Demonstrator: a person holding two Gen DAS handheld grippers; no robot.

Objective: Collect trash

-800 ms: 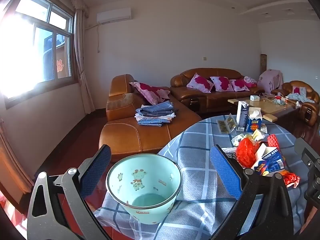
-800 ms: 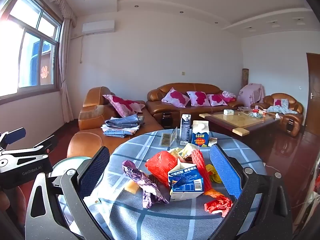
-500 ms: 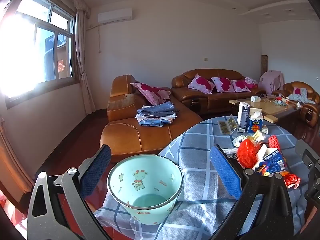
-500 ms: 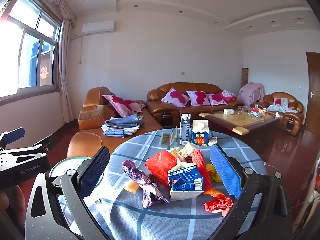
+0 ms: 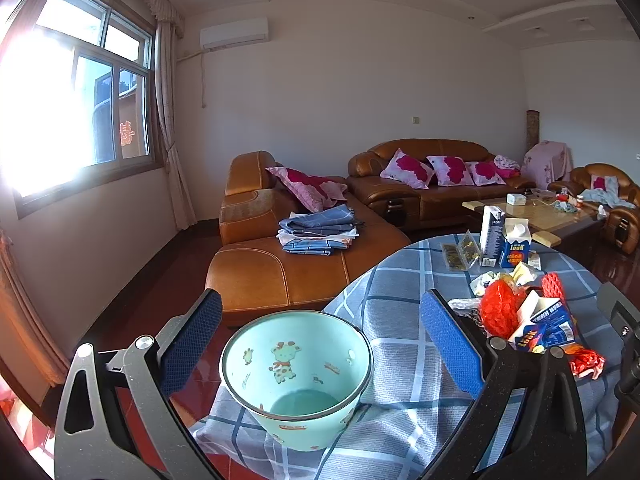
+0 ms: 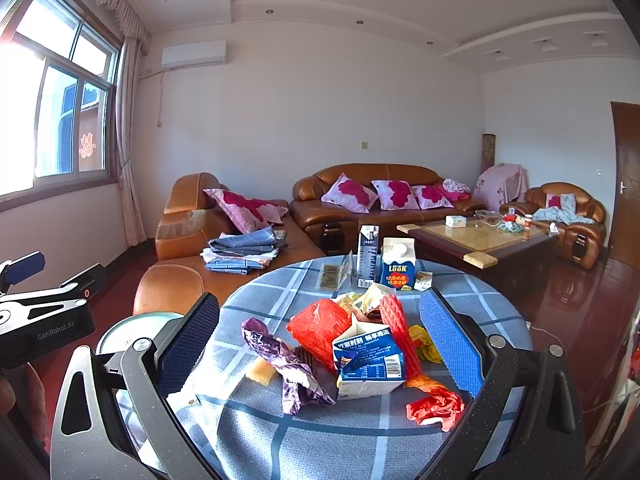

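**Kid:** Are the tools holding anything?

**Me:** No. The left tool [image 5: 320,336] and the right tool [image 6: 320,336] are both wide open and empty. The bin [image 5: 296,376] sits at the near edge of the tabletop [image 5: 400,304], in front of the left tool. The trash [image 6: 352,344] lies in a heap in front of the right tool.

**Kid:** What should go first?

**Me:** I'd pick the blue carton [image 6: 368,360]. It's on top and stiff. Squeeze its flat sides.

**Kid:** Is there room?

**Me:** Yes, bare cloth lies between heap and bin. But the bin is close to the edge, so don't bump it.
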